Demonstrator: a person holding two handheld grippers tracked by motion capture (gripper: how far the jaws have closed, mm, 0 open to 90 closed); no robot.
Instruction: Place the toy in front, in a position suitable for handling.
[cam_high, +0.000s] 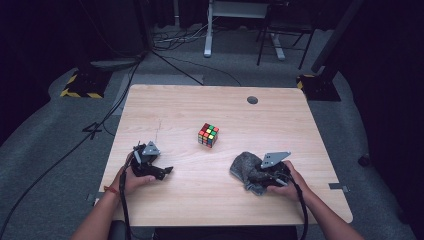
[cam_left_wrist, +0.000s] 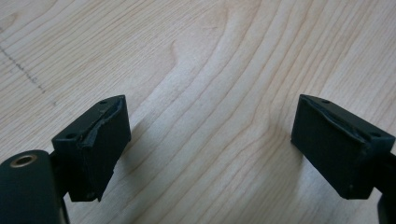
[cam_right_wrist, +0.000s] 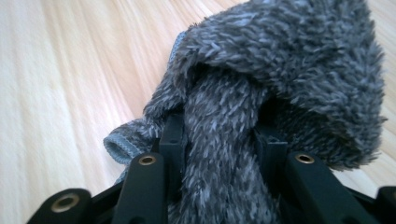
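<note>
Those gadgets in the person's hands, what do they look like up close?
Each is a black handheld gripper with two blocky black jaws. The left gripper and right gripper each carry a grey three-cornered plate on top and trail a black cable. Brass-coloured rivets dot the jaw linkages. The forearms are bare; an orange band circles the left wrist.

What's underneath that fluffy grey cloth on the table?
The grey cloth lies bunched on the wooden table, a fold pinched in the right gripper. Around it there is bare wood; whatever lies beneath the heap is covered.
</note>
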